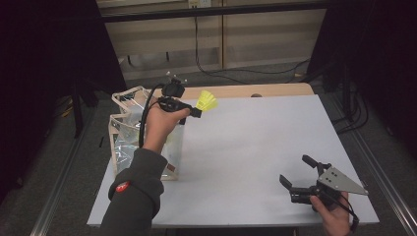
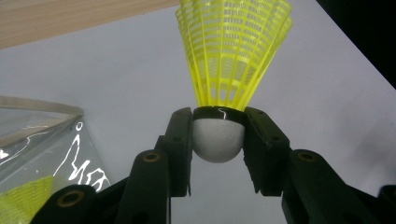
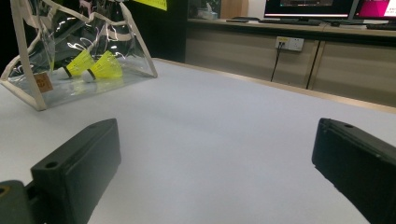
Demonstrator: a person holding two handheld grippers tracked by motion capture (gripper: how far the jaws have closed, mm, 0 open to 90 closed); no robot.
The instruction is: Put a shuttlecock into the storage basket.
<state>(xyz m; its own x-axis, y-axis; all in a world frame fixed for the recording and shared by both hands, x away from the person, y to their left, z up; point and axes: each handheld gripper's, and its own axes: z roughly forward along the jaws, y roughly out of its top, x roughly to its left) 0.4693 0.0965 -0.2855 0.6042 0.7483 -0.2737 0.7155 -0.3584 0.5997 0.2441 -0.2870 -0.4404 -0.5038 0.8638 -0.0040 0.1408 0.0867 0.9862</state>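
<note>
Clear plastic bag (image 1: 142,135) standing at nine o'clock on the table (image 1: 246,157), holding more yellow shuttlecocks. Resting at five o'clock, right gripper (image 1: 301,178), jaws wide apart, empty. Hovering at eleven o'clock, left gripper (image 1: 193,111), clamping the shuttlecock (image 2: 224,88) by its white cork. Probably feather-light, skirt crushing easily; gripping the firm cork looking safest.

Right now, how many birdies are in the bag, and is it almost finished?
Two yellow shuttlecocks already lie in the clear bag. The left gripper holds another shuttlecock by its white tip, beside the bag. It still has to go in. The right gripper waits open.
</note>
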